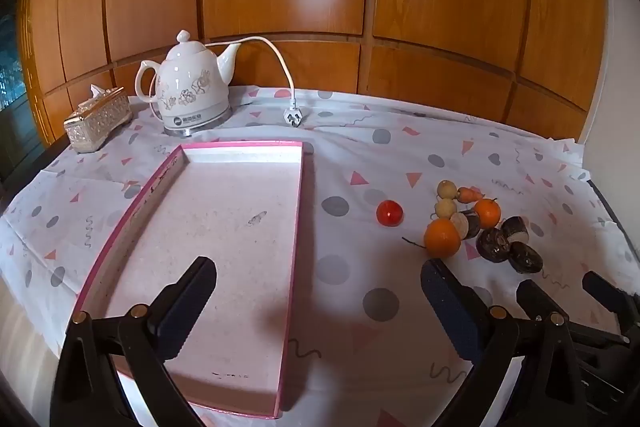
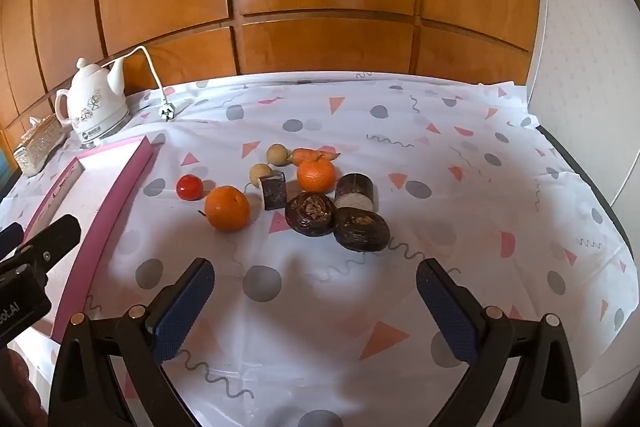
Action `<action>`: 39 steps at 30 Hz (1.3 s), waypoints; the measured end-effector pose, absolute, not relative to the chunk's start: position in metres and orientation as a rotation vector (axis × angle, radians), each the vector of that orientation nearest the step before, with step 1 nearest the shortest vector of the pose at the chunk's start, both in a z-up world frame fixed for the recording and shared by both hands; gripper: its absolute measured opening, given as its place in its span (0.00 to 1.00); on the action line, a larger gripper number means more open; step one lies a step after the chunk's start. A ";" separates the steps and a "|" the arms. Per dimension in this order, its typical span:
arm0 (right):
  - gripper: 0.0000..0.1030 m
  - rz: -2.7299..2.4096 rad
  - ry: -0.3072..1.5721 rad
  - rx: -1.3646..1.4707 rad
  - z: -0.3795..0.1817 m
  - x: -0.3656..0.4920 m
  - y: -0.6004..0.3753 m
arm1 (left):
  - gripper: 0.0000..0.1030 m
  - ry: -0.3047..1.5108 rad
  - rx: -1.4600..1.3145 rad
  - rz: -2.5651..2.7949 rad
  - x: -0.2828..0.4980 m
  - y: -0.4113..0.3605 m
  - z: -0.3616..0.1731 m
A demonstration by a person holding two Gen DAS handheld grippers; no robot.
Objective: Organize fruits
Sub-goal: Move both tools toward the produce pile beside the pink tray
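We hold both grippers over the tabletop (image 2: 460, 131) with nothing in either one. Our left gripper (image 1: 320, 311) hangs above the near end of the pink tray (image 1: 298, 227), its jaws spread wide and empty. Our right gripper (image 2: 316, 311) is just as wide and empty, tilted down toward the fruit, which lies a little farther off.

The tray is bare inside, so we judge that no fruit has been sorted yet. It lies to the left of the pile, probably as the place where the fruit is to go.

The fruit sits in a loose cluster on the patterned cloth, right of the tray. Nearest the tray is a small red fruit (image 2: 189, 187), on its own. Beside it a large orange (image 2: 227, 208) lies nearest to us, and a second orange (image 2: 316, 175) sits farther back. Two small tan round fruits (image 2: 277, 154) and a small carrot (image 2: 312, 155) lie at the far edge. Dark brown pieces (image 2: 311, 214) crowd the right side, touching one another.

A white kettle (image 1: 192, 87) and a tissue box (image 1: 98, 123) stand at the far left, well apart from the fruit.

With the large orange closest and free on its near side, it looks the easiest first pick for our right gripper.
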State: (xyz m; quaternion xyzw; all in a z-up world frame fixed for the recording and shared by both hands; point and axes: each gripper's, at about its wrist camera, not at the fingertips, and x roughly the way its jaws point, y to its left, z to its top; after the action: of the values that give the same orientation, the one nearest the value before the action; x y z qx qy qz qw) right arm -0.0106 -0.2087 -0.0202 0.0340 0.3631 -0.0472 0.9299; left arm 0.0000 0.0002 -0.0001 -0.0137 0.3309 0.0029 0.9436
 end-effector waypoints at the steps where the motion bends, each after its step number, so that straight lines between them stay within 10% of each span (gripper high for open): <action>1: 1.00 -0.098 0.748 0.069 -0.022 -0.010 -0.209 | 1.00 0.676 -0.029 0.007 0.000 0.000 0.000; 39: 1.00 -0.028 0.695 0.059 -0.021 -0.010 -0.207 | 1.00 0.719 -0.068 -0.027 0.002 0.003 -0.002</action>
State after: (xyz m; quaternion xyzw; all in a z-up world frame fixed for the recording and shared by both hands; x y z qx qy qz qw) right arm -0.0102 -0.2071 -0.0213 0.0289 0.3405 -0.0135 0.9397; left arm 0.0015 0.0028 -0.0017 -0.0331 0.3517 -0.0133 0.9354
